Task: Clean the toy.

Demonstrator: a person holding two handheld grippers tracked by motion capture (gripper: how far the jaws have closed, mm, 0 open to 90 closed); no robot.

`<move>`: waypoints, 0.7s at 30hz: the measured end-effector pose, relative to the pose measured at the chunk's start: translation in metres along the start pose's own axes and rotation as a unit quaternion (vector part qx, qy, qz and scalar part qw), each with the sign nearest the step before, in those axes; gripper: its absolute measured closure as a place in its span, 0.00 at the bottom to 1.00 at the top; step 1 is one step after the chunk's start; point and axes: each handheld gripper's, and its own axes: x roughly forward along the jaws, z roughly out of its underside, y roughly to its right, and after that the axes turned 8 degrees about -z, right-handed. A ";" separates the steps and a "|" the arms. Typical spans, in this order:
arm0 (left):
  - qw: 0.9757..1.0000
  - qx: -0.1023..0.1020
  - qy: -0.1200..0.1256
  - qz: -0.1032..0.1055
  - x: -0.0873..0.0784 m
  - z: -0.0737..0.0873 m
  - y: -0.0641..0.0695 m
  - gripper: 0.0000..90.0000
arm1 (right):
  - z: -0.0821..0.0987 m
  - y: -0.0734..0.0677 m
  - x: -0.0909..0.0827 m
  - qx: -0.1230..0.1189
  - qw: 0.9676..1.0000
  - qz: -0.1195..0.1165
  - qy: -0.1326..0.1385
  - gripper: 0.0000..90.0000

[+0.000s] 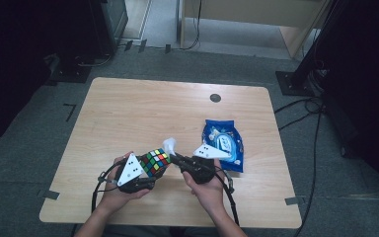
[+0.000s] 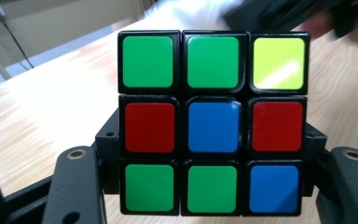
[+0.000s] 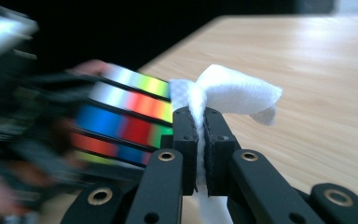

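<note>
A Rubik's cube (image 1: 154, 162) is clamped between the jaws of my left gripper (image 1: 150, 170), held just above the table's near edge. In the left gripper view the cube (image 2: 212, 122) shows a face of green, red, blue and yellow squares, with a black jaw on each side. My right gripper (image 1: 172, 155) is shut on a white wipe (image 1: 169, 144), whose free end sticks up right beside the cube's upper corner. In the right gripper view the wipe (image 3: 223, 91) is pinched between the pads and the blurred cube (image 3: 121, 116) lies to its left.
A blue packet of wipes (image 1: 223, 143) lies flat to the right of my right hand. The wooden table (image 1: 143, 108) has a small dark round grommet (image 1: 215, 98) near its far edge. Cables trail on the grey floor around it.
</note>
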 end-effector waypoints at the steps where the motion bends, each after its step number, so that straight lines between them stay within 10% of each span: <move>1: 1.000 -0.005 0.004 0.002 -0.001 -0.001 -0.001 0.38 | 0.002 0.007 0.000 0.009 1.000 0.010 -0.010 0.96; 12: 0.999 -0.010 -0.025 -0.017 0.006 0.003 -0.006 0.38 | 0.014 0.032 0.003 -0.006 0.994 0.103 -0.042 0.75; 21: 0.999 -0.020 -0.025 -0.024 0.007 0.004 -0.008 0.38 | -0.002 0.015 -0.006 -0.012 0.997 0.081 0.002 0.50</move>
